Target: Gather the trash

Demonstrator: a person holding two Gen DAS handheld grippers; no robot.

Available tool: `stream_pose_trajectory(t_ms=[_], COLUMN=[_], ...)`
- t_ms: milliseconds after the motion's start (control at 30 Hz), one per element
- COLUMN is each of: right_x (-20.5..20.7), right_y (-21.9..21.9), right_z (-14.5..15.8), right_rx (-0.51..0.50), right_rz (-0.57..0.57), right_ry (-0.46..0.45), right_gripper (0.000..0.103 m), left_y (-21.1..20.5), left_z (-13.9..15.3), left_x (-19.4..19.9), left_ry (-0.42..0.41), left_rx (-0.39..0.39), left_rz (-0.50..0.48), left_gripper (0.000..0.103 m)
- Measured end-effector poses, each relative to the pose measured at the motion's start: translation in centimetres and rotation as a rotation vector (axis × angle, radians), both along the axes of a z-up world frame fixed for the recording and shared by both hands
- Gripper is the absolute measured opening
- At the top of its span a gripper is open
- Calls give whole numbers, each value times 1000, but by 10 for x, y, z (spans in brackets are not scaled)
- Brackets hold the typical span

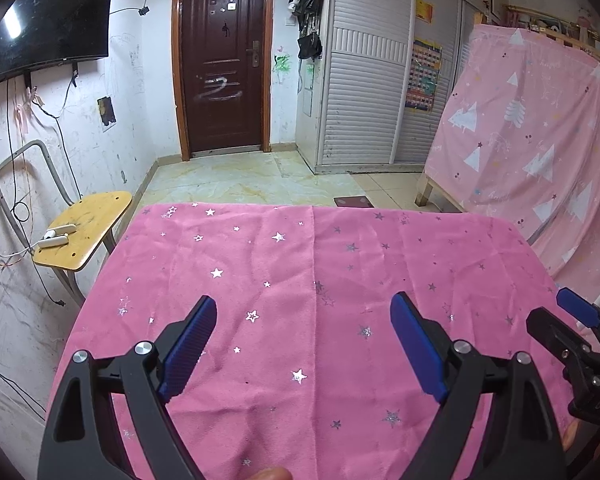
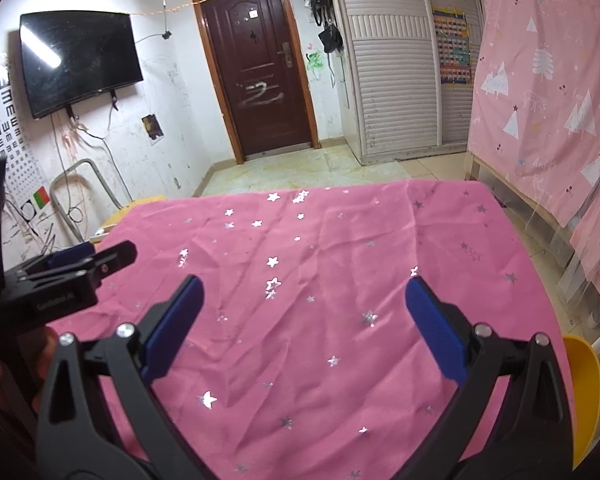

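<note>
My left gripper [image 1: 304, 308] is open and empty, held above a table with a pink star-printed cloth [image 1: 300, 264]. My right gripper [image 2: 304, 292] is also open and empty above the same cloth [image 2: 320, 260]. The right gripper's blue fingertips [image 1: 576, 308] show at the right edge of the left wrist view. The left gripper's body [image 2: 72, 272] shows at the left of the right wrist view. No trash shows on the cloth in either view. A yellow container [image 2: 584, 392] sits low beside the table's right edge.
A wooden chair [image 1: 84, 232] with white objects on its seat stands left of the table. A brown door [image 1: 224, 68], a wall TV [image 1: 48, 20], a white louvred wardrobe [image 1: 364, 80] and a pink-curtained bed frame [image 1: 532, 128] surround the tiled floor [image 1: 240, 184].
</note>
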State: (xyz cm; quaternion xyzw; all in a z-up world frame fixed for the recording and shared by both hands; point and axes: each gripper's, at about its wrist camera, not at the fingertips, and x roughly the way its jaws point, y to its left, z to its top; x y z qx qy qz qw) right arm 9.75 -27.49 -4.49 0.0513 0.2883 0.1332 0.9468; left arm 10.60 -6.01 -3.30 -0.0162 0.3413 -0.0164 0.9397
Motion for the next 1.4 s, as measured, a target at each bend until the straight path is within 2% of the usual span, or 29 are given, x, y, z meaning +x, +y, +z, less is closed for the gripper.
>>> stream_pose_trajectory(t_ms=[1400], right_x=[-1], right_y=[1], right_z=[2], right_rx=[-4], right_rz=[-3], right_ry=[-5], right_gripper=[97], left_y=[2], left_z=[1], left_x=[-5], left_ry=[-11], left_rx=[4], left_rz=[10], left_gripper=[81])
